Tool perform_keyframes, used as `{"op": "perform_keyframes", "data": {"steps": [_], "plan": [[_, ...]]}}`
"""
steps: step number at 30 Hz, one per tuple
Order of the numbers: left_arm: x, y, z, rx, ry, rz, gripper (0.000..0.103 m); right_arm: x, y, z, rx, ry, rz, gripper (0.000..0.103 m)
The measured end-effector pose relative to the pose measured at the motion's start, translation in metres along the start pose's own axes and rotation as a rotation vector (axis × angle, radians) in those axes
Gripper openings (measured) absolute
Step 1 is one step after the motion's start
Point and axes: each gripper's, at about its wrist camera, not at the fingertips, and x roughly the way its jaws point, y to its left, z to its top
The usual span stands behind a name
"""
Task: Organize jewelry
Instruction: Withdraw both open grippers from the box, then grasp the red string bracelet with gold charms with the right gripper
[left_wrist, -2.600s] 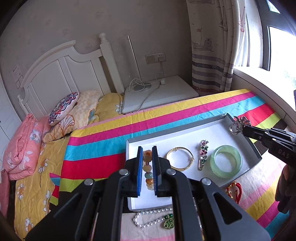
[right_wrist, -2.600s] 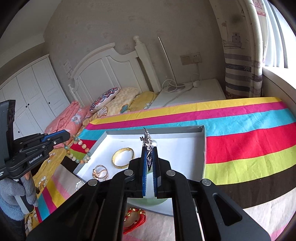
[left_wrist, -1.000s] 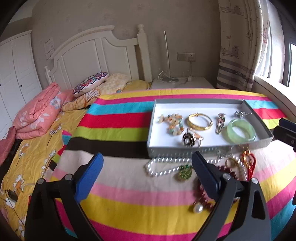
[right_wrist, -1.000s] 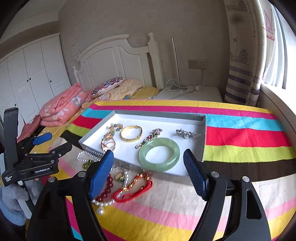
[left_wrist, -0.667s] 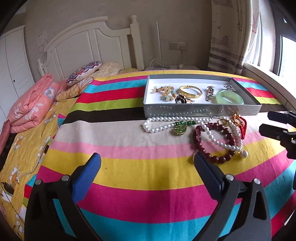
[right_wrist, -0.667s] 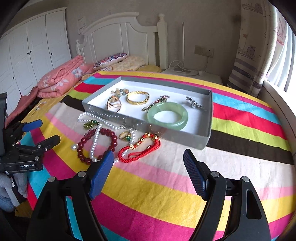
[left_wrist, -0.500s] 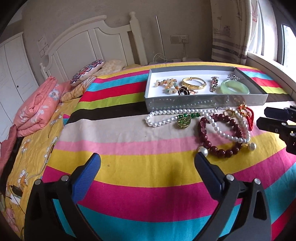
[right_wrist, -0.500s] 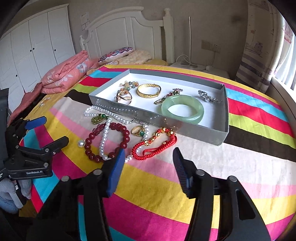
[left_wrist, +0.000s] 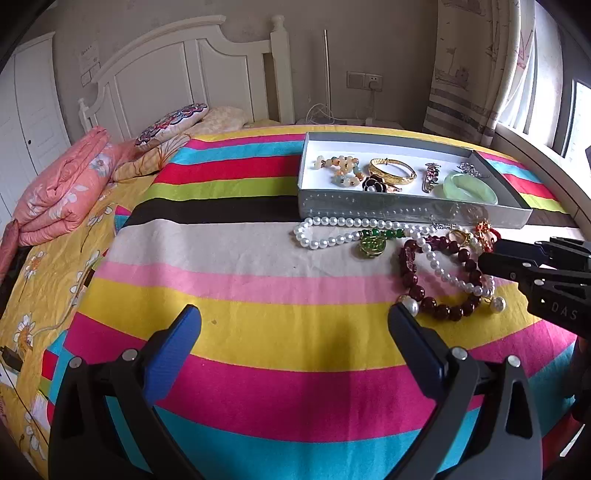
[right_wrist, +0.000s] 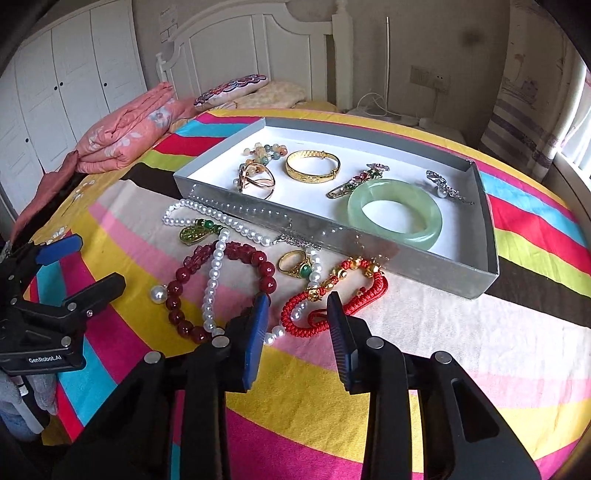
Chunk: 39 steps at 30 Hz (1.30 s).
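Note:
A grey tray (right_wrist: 373, 236) (left_wrist: 406, 212) on the striped cloth holds a jade bangle (right_wrist: 394, 212), a gold bangle (right_wrist: 312, 165), a mixed bead bracelet (right_wrist: 264, 150), a flower ring (left_wrist: 373, 184) and two brooches. In front of it lie a pearl necklace with a green pendant (right_wrist: 194, 232), a dark red bead bracelet (right_wrist: 221, 288), a gold ring with a green stone (right_wrist: 295, 263) and a red cord bracelet (right_wrist: 332, 291). My right gripper (right_wrist: 299, 306) is open, its jaws either side of the red cord bracelet's near end. My left gripper (left_wrist: 293, 325) is wide open and empty above bare cloth.
The striped cloth covers a table beside a bed with folded pink quilts (left_wrist: 59, 184) and pillows (left_wrist: 170, 120). A white headboard, a nightstand with cables (left_wrist: 332, 120) and a curtain (left_wrist: 469, 66) stand behind.
Both grippers let go of their pieces into the tray, opened and drew back. The right gripper has since lowered toward the red cord bracelet and narrowed its jaws. The left stays wide open.

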Motion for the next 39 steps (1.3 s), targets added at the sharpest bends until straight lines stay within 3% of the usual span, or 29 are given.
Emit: {"op": "perform_keyframes", "data": {"steps": [1,3,9,23,29,31,36,37,39], "plan": [[0.000,-0.001,0.000,0.003,-0.002,0.001,0.100,0.001,0.000,0.001,0.003,0.000,-0.001,0.031],[-0.001,-0.001,0.001,0.003,-0.005,0.001,0.100,0.002,-0.001,0.001,0.009,0.005,-0.001,0.018],[-0.001,-0.001,0.003,0.001,-0.009,-0.001,0.100,-0.007,-0.001,-0.001,0.012,-0.043,-0.005,0.006],[-0.001,-0.008,0.002,0.023,-0.006,0.037,0.100,-0.081,-0.020,-0.016,0.049,-0.264,0.020,0.006],[-0.001,-0.011,0.002,0.041,-0.006,0.063,0.100,-0.102,-0.029,-0.023,0.064,-0.312,0.026,0.006],[-0.001,-0.012,0.002,0.049,-0.004,0.072,0.100,-0.102,-0.029,-0.026,0.054,-0.299,0.036,0.006],[-0.001,-0.010,0.002,0.053,0.002,0.036,0.100,-0.070,-0.017,-0.038,-0.025,-0.119,0.095,0.008],[-0.001,-0.008,0.002,0.045,0.006,0.019,0.100,-0.063,-0.016,-0.042,-0.022,-0.090,0.102,0.011],[-0.002,-0.004,0.001,0.028,0.007,-0.016,0.100,-0.055,-0.014,-0.050,-0.027,-0.042,0.100,0.034]]}}
